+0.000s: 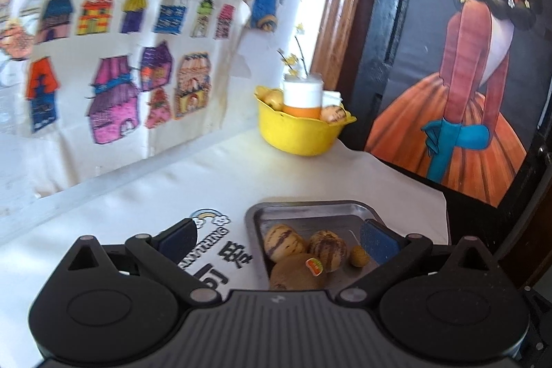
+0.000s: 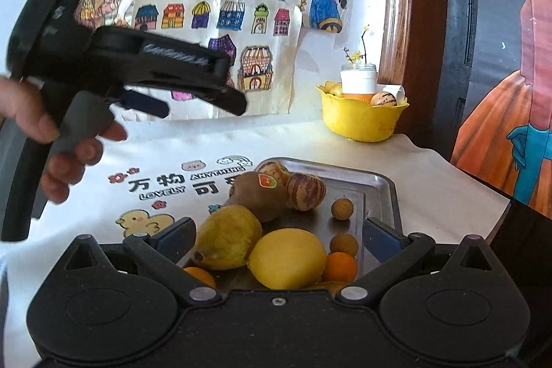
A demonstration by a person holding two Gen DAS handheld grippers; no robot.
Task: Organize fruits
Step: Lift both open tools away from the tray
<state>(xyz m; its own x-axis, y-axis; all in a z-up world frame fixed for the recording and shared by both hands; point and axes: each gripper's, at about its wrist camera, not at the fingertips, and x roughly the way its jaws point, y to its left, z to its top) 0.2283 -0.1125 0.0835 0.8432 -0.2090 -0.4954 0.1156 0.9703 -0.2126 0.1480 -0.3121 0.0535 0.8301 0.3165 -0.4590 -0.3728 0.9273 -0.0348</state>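
Both my left fingers (image 1: 277,238) and right fingers (image 2: 281,235) stand spread wide, grasping nothing. The fruits sit together in the steel tray (image 2: 381,181) on the worktop. I'd choose one lemon (image 2: 286,259), centre it, then close gently.

Setting was a home, likely a living or dining corner. Beyond the fingers, children's drawings (image 2: 220,19) of coloured houses and cartoon figures were taped over the wall. To their right stood a wooden door frame (image 2: 396,6) and a dark poster (image 1: 459,64) of a girl in an orange dress. Below the fingers lay a table under a white cloth (image 2: 165,185) printed with cartoon animals and Chinese characters. Farther ahead, a yellow bowl (image 2: 362,119) held a jar with a flower sprig.
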